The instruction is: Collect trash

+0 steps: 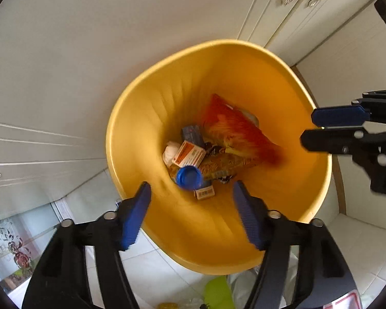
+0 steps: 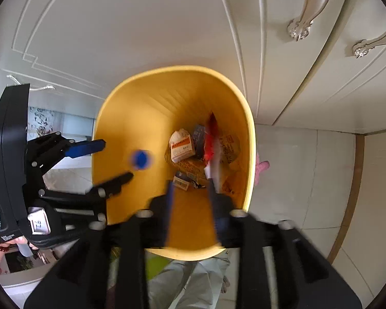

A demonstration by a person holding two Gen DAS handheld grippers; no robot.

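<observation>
The yellow bin (image 1: pixel 283 82) stands on a pale tiled floor (image 1: pixel 151 265), close against white panelled cabinet doors (image 2: pixel 141 25) with ornate silver handles (image 2: pixel 299 29). Inside it lies a heap of trash: a red and orange snack wrapper (image 1: pixel 238 131) leaning against the far right wall, a white carton with orange print (image 1: pixel 189 154) near the middle, a dark blue packet (image 1: pixel 193 134) just beyond it, a crumpled white wad (image 1: pixel 171 152) to its left, and a small barcoded box (image 1: pixel 205 193) at the near edge of the pile. A blue bottle cap (image 1: pixel 189 177) shows blurred above the heap, apart from any gripper pad; whether it has landed cannot be told.

The left gripper (image 1: pixel 191 213) hangs over the near rim pointing down into the bin, its blue pads (image 1: pixel 135 216) spread wide with nothing between them, released. The right gripper (image 2: pixel 190 206) reaches over the rim from the right side, jaws parted and empty; in its own view the fingers are smeared by blur, and the red wrapper stands just beyond the right one.

Outside the bin on the right lies a pink object (image 2: pixel 262 166) on the floor. A lime-green item (image 1: pixel 216 291) sits on the floor by the near side.
</observation>
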